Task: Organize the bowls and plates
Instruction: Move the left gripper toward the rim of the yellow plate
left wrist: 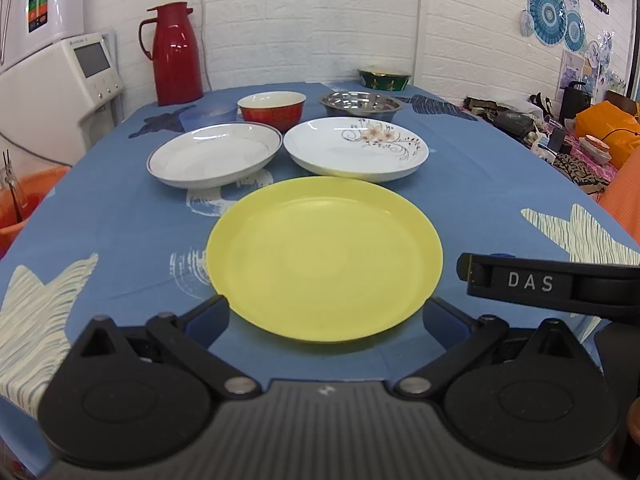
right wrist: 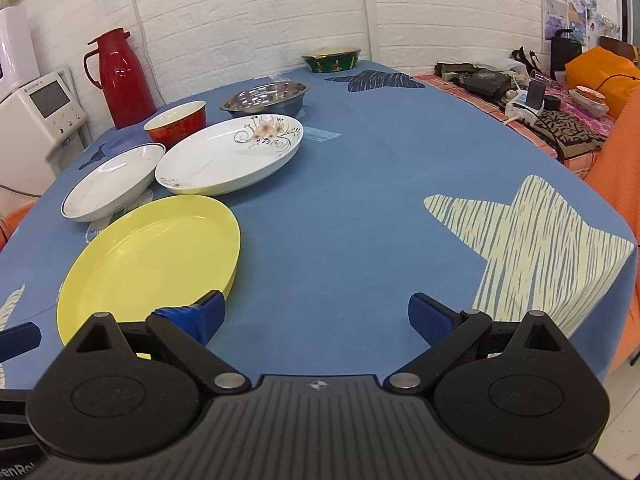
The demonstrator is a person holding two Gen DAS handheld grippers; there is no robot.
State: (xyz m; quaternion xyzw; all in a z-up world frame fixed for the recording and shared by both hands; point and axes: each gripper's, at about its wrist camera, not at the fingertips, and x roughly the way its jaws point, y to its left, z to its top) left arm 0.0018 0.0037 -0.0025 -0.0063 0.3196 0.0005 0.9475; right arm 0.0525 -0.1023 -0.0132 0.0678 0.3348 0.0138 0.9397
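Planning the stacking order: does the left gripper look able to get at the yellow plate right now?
Probably yes: the left gripper is open, its fingers either side of the yellow plate's near rim, with nothing between.

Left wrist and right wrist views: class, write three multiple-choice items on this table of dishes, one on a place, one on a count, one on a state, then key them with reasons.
1. What lies nearest the left hand-held gripper?
A. round yellow plastic plate
B. red ceramic bowl
C. shiny steel basin

2. How many white plates are there?
A. one
B. two
C. four

3. The right hand-held gripper is:
A. shut on a bowl
B. open, holding nothing
C. shut on a plate

Key: 1 A, it lies between the fingers; 2 B, a blue-rimmed white plate and a flower-patterned white plate; 3 B, bare blue tablecloth shows between its fingers.
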